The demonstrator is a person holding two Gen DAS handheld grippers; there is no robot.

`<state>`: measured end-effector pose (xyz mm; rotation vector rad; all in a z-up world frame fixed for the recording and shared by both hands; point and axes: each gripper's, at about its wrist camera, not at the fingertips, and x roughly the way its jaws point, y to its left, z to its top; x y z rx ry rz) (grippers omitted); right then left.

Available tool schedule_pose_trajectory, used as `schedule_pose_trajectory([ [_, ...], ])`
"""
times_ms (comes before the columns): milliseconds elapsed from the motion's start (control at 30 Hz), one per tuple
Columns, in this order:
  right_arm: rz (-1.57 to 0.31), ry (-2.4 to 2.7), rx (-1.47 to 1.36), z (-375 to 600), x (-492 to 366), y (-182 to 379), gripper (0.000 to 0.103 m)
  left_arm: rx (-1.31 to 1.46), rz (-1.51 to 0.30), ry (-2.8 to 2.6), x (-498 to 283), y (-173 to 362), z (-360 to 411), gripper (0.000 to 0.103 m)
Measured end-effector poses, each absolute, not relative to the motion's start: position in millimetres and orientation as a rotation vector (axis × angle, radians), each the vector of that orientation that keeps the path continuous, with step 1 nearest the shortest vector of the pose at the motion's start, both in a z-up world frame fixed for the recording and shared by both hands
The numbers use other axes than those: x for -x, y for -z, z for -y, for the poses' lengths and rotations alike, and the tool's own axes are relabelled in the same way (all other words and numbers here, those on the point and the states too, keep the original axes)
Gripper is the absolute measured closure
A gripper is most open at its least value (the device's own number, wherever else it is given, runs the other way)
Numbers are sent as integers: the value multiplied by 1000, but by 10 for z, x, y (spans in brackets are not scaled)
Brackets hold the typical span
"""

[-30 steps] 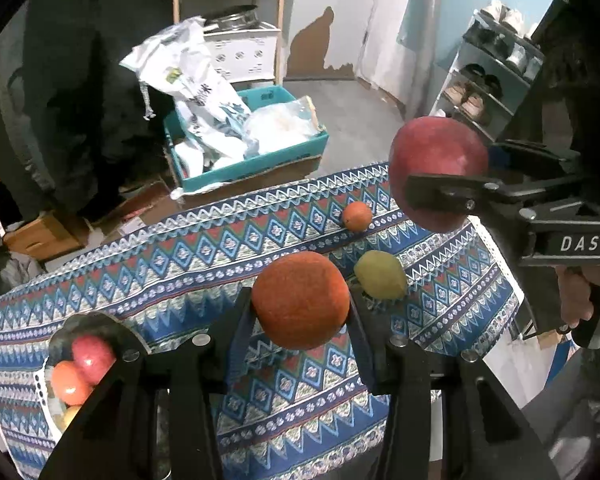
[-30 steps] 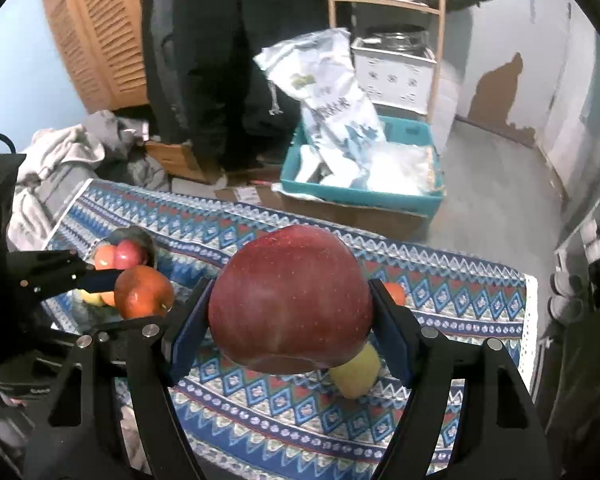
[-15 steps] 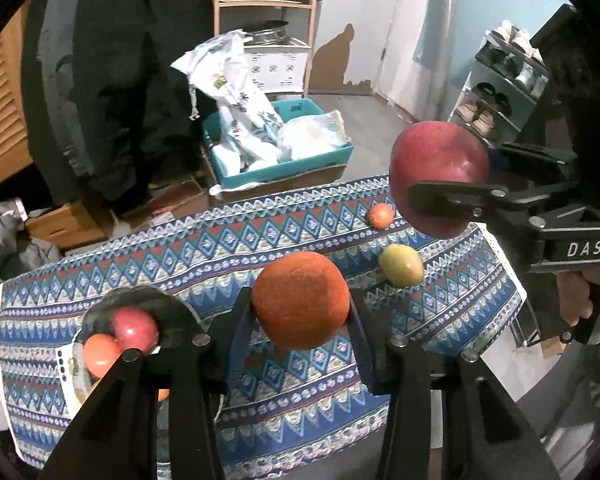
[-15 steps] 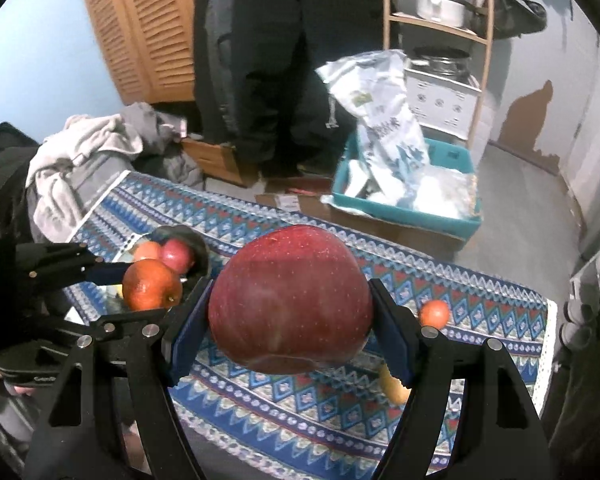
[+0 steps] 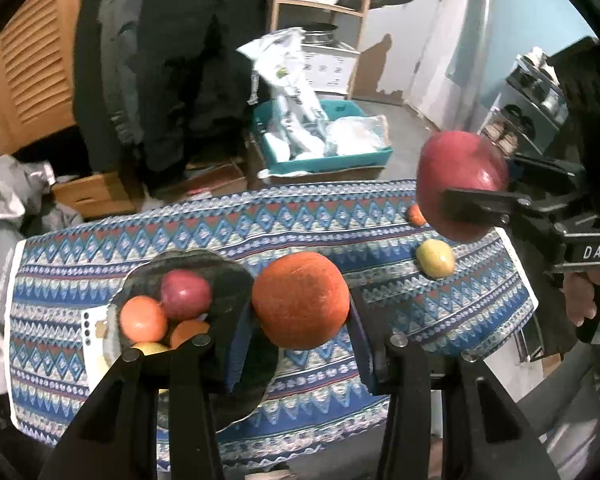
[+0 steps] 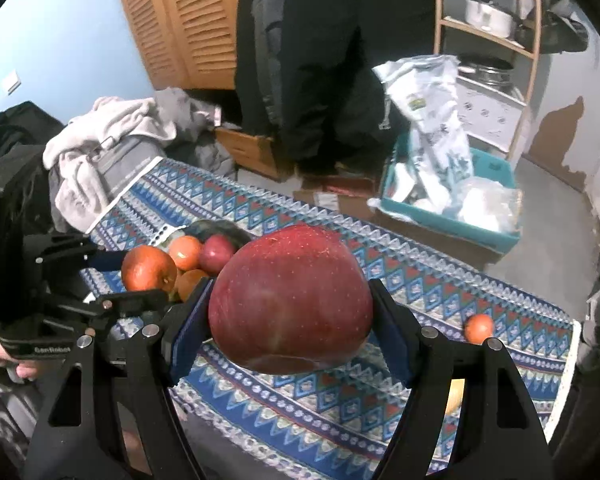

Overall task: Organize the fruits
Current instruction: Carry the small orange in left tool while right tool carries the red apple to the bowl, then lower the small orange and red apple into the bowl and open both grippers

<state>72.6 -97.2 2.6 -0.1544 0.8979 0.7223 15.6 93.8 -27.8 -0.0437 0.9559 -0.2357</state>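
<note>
My left gripper [image 5: 300,312] is shut on an orange [image 5: 300,306] and holds it in the air just right of a dark bowl [image 5: 228,276] that holds a red apple [image 5: 185,294] and several orange and yellow fruits. My right gripper [image 6: 290,314] is shut on a big red apple [image 6: 290,300], held above the table's right part; it also shows in the left wrist view [image 5: 458,184]. A small orange [image 6: 478,327] and a yellow-green fruit [image 5: 435,258] lie on the patterned cloth at the right.
The table wears a blue patterned cloth [image 5: 292,224]. Behind it stand a person in dark clothes [image 5: 172,60], a teal crate with bags [image 5: 320,148], a wooden shelf [image 5: 320,0] and cardboard boxes. Clothes are piled at the left [image 6: 112,132].
Both grippers have swung left across the table with their fruits. The bowl has come from the left edge to just beside the left gripper's orange.
</note>
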Motion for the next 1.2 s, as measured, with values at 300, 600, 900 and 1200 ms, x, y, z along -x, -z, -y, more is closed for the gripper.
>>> schedule_pose_trajectory([
  [300,-967,-792,158,486,-767,181,28,129,-1012,159,-100,558,-1455,57],
  [600,-1026,-825,174,40,-886,414,28,179,-1073,104,-83,924,-1792,57],
  [900,-1088,-845,218,-291,-940,717,28,222,-1131,84,-96,1183,-1960,57],
  [1200,-1142,-860,258,-518,-964,1042,28,252,-1196,77,-117,1459,-1991,57],
])
